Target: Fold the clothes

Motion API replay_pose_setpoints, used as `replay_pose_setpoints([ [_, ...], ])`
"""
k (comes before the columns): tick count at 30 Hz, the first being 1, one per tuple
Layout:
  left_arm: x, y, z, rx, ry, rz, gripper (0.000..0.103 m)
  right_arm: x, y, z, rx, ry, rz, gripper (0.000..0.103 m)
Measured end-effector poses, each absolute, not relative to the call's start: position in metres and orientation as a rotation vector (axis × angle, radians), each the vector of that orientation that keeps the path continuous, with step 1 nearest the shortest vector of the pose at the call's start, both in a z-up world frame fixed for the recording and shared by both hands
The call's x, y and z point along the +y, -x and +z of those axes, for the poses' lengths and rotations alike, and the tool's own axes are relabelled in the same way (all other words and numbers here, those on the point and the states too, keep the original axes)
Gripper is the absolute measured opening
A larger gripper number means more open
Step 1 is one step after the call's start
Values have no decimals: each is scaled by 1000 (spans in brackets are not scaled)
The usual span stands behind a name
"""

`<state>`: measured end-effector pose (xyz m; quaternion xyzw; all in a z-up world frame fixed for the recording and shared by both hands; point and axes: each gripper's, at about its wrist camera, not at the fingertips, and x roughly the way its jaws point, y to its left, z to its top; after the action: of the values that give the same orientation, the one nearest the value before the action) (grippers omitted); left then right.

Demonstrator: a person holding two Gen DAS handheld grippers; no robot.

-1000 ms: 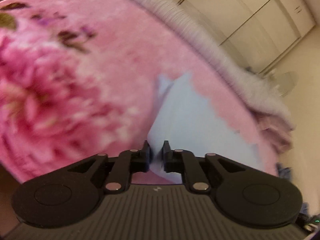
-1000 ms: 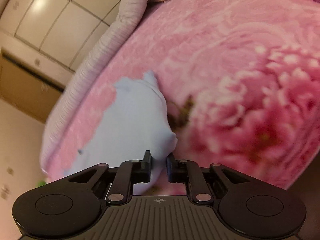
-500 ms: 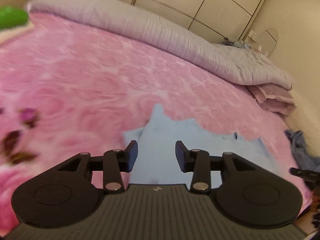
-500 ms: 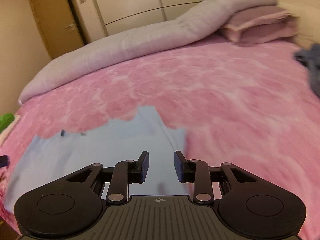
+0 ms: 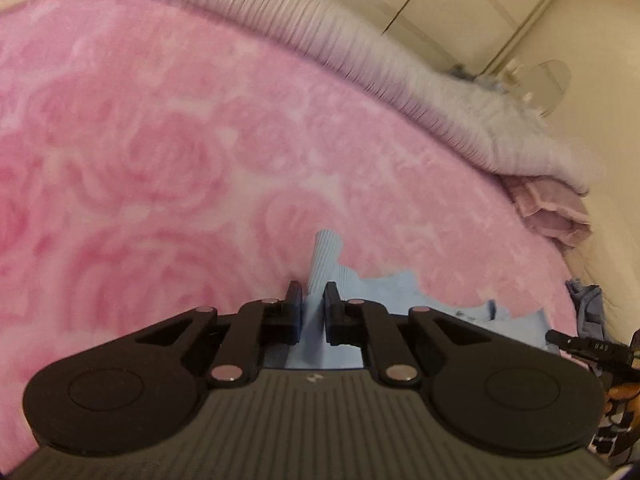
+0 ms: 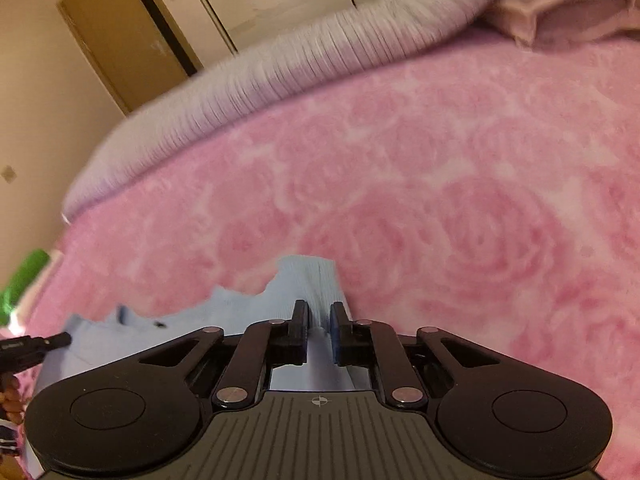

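Note:
A light blue garment (image 5: 384, 292) lies spread on a pink rose-patterned blanket (image 5: 180, 168). A ribbed strip of it (image 5: 325, 254) stands up between the jaws of my left gripper (image 5: 313, 294), which are closing with the pads pressed on the cloth. In the right wrist view the garment (image 6: 236, 308) shows another ribbed corner (image 6: 310, 276), and my right gripper (image 6: 319, 312) is closing its jaws tight on that corner. Each gripper's black tip shows at the edge of the other's view, low beside the garment.
A lilac ribbed duvet (image 5: 360, 52) is bunched along the far side of the bed, with folded pink bedding (image 5: 552, 212) at its end. Dark blue clothes (image 5: 588, 308) lie at the right edge. A green object (image 6: 24, 280) sits at the left, with a door (image 6: 120, 40) behind.
Half a second ago both grippers stood open over the flat garment. Now both have closed on its ribbed far edge, and the cloth stands up between the jaws.

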<state>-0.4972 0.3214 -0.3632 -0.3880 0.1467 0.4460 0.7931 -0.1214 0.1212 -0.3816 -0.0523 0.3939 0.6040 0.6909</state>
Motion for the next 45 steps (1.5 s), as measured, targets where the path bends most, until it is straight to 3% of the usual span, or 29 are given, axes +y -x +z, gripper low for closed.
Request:
replay_pose_setpoints([
  [4,318,492,-352,251,737,959,8,121,123,-376,793,109,1352,5],
  [8,332,483,-374,344,785,999,8,137,130,-392,785,225,1307,5],
  [13,332,487,-381,393,815,1058,21,146,137,-401,825,301,1259,8],
  [16,323,489,-363,412,759,1121,23,136,143,-380,772,295,1179,27],
  [19,298,490,-339,410,685,1153,23,106,168,-360,689,290,1164,33],
  [23,236,489,-324,403,663,1064,23,55,213,-347,646,268,1227,35],
  [29,160,471,-355,494,670,995,23,12,283,-387,622,430,1260,35],
  [31,151,475,-367,486,653,1048,9,5,293,-402,570,508,1227,40],
  [36,142,492,-359,457,732,1150,8,-16,275,-391,634,431,1066,40],
  [41,114,478,-334,457,683,1158,18,-43,281,-374,712,254,1103,40],
  [45,101,449,-349,573,642,1146,22,-33,300,-394,721,366,1067,40],
])
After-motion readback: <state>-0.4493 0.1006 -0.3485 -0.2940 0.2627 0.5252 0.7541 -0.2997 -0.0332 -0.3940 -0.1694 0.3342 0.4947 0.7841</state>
